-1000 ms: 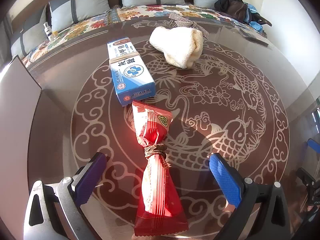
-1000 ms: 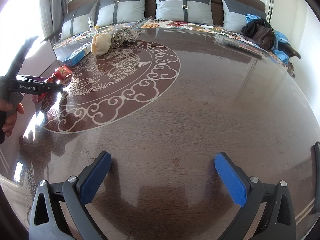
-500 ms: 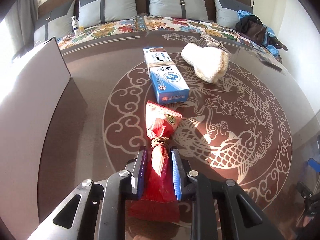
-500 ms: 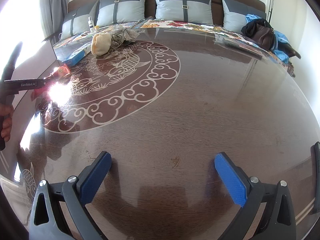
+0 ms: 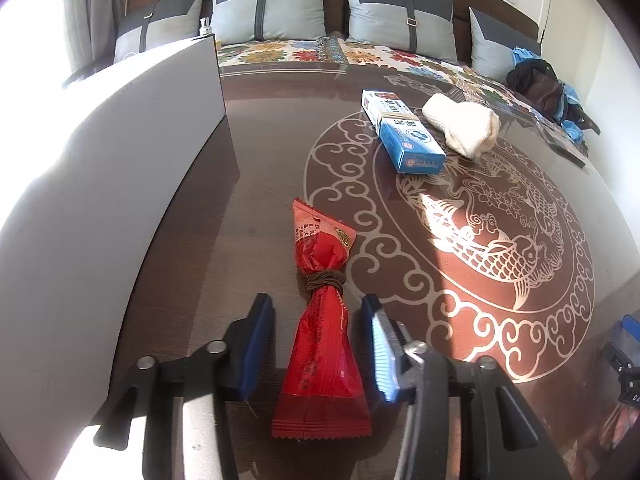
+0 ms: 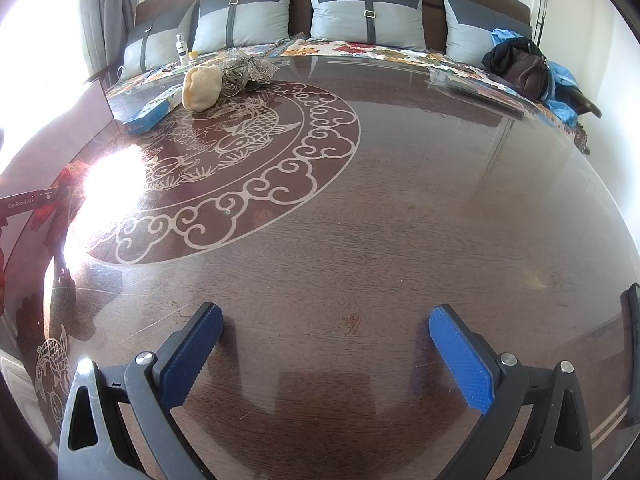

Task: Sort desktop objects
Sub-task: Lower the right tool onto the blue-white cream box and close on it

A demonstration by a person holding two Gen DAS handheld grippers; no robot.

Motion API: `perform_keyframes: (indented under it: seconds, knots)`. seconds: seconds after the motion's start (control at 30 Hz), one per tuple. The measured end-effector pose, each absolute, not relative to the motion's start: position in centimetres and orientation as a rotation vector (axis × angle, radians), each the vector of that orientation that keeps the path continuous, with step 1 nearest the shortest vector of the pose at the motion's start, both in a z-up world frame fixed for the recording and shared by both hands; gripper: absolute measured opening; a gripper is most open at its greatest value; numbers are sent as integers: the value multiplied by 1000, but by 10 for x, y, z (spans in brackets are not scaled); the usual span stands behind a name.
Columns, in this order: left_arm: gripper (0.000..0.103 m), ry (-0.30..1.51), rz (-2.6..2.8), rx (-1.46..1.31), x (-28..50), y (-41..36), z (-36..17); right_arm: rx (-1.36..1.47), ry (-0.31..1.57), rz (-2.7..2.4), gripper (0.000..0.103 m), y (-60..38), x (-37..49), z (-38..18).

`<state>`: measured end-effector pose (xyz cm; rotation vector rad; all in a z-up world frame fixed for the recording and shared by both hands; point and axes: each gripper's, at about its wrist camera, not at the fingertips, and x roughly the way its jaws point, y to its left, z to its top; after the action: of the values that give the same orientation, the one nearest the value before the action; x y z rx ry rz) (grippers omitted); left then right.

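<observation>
A red snack packet [image 5: 322, 320] tied with a brown band lies on the dark glass table [image 5: 500, 320], lengthwise between my left gripper's blue pads [image 5: 258, 344]. My left gripper [image 5: 318, 346] is open, with a gap on each side of the packet. A blue and white box [image 5: 404, 136] and a cream rolled cloth [image 5: 464, 124] lie farther back. In the right wrist view my right gripper [image 6: 326, 354] is open and empty over bare table; the box [image 6: 150, 114], the cloth [image 6: 202, 88] and the packet [image 6: 72, 174] show at far left.
A tall grey panel [image 5: 100, 184] stands at the table's left side. A sofa with grey cushions [image 5: 272, 8] runs behind the table, with a dark bag [image 5: 540, 80] at its right end. A silvery mesh item [image 6: 240, 70] lies behind the cloth.
My left gripper closed on the red packet half a second ago, carried it left toward the grey panel, and has now opened, leaving the packet on the table. The right gripper has not moved.
</observation>
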<state>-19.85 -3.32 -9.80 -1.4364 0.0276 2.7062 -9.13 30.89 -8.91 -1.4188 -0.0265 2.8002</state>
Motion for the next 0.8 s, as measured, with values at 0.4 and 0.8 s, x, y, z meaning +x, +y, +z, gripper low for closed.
perform_keyframes:
  seconds: [0.4, 0.8]
  knots:
    - [96, 44, 2733, -1413, -201, -40, -106, -1418, -26, 2800, 103, 309, -91, -89]
    - [103, 38, 2732, -1431, -201, -39, -109, -1485, 7, 2805, 103, 298, -104, -85]
